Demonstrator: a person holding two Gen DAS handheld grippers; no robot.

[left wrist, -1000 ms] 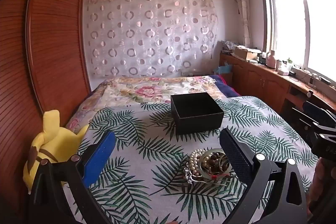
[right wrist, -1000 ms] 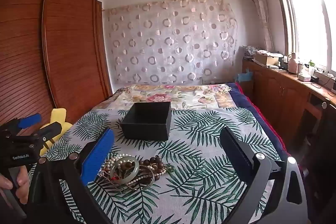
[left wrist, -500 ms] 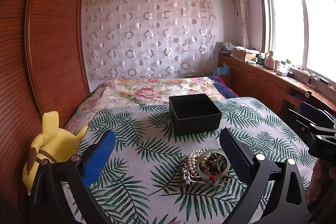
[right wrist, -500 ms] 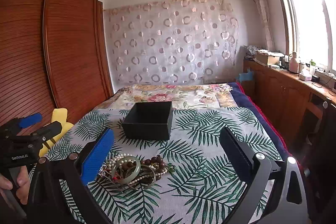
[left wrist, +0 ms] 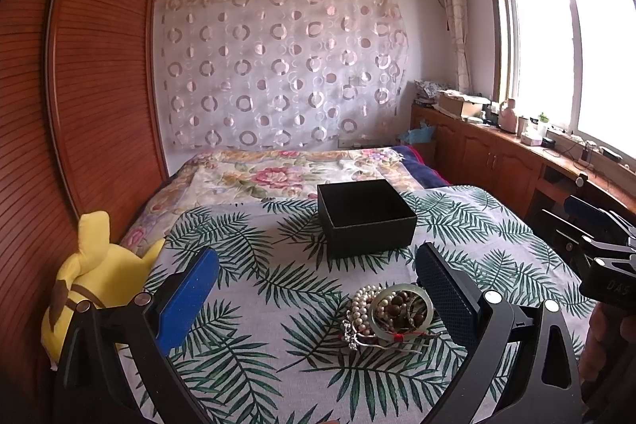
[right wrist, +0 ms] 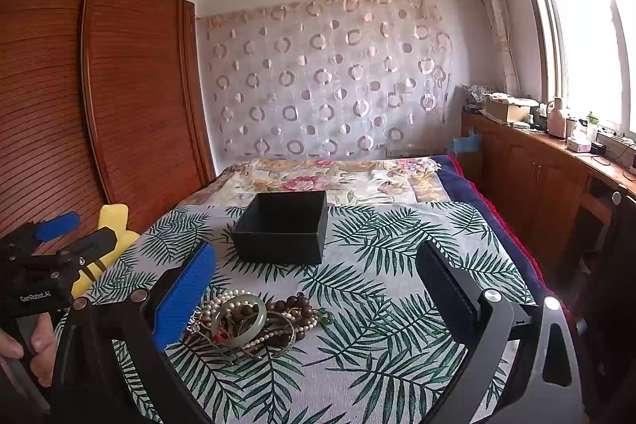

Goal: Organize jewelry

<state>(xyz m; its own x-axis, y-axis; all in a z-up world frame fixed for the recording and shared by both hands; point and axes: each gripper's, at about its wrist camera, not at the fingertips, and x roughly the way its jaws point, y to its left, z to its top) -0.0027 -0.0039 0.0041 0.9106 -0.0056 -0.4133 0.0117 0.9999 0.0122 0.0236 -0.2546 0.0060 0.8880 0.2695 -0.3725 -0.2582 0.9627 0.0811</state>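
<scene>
A heap of jewelry (left wrist: pixel 391 314) lies on the leaf-print cloth: a pale green bangle, white pearl strands and dark wooden beads. In the right wrist view the same jewelry heap (right wrist: pixel 254 320) sits low and left of centre. Behind it stands an open black box (left wrist: pixel 365 215), also the black box (right wrist: pixel 282 227), with nothing visible inside. My left gripper (left wrist: pixel 318 289) hovers open, the heap just inside its right finger. My right gripper (right wrist: pixel 318 285) is open too, the heap beside its blue left finger. Neither holds anything.
A yellow plush toy (left wrist: pixel 85 289) leans against the wooden wardrobe (left wrist: pixel 79 86) at the left. A floral bedspread (left wrist: pixel 286 173) lies beyond the box. Wooden cabinets (right wrist: pixel 548 185) with clutter run under the window at the right. A hand (right wrist: pixel 28 348) holds the other gripper.
Both views have drifted only slightly; the jewelry and box sit marginally lower and closer in the left wrist view. Both grippers stayed open.
</scene>
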